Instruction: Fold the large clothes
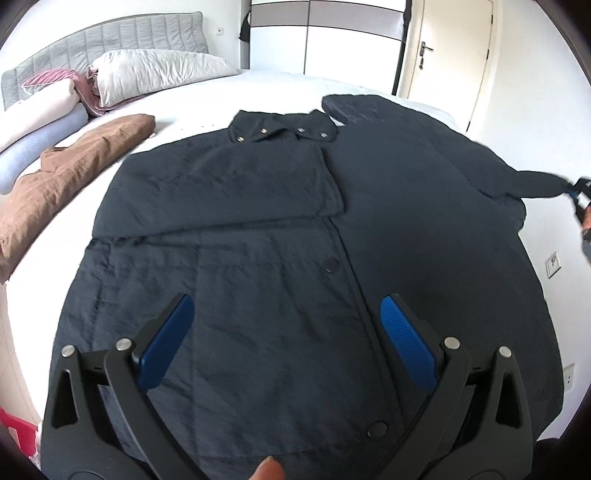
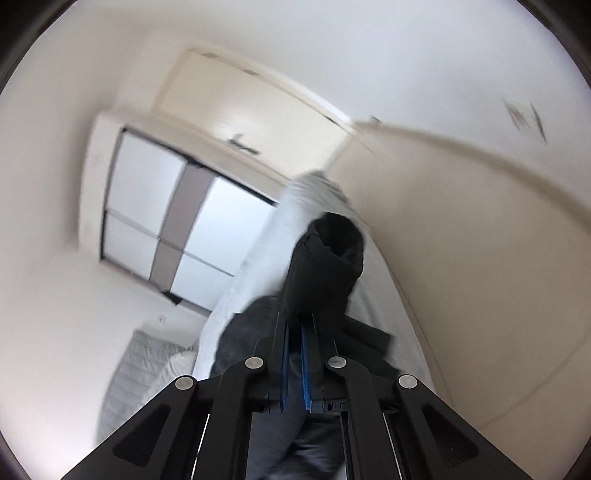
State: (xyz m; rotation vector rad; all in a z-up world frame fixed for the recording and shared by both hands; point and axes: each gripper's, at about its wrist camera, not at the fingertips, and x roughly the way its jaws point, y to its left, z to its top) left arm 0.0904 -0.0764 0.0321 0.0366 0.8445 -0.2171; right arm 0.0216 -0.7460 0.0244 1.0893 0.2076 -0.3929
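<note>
A large dark navy coat point(image 1: 258, 240) lies front up on the white bed point(image 1: 221, 99), collar toward the far side. Its left sleeve is folded across the chest. My left gripper point(image 1: 286, 314) is open and empty, hovering above the coat's lower front near the snap buttons. My right gripper point(image 2: 295, 321) is shut on the coat's right sleeve cuff point(image 2: 325, 258) and holds it up off the bed at the right; it shows small at the right edge of the left wrist view point(image 1: 578, 192), with the sleeve point(image 1: 532, 184) stretched out to it.
A brown garment point(image 1: 74, 173) lies on the bed to the left of the coat. Pillows and folded blankets point(image 1: 110, 81) are piled by the grey headboard. A wardrobe point(image 1: 325, 33) and a door point(image 1: 447, 48) stand beyond the bed. A wall is to the right.
</note>
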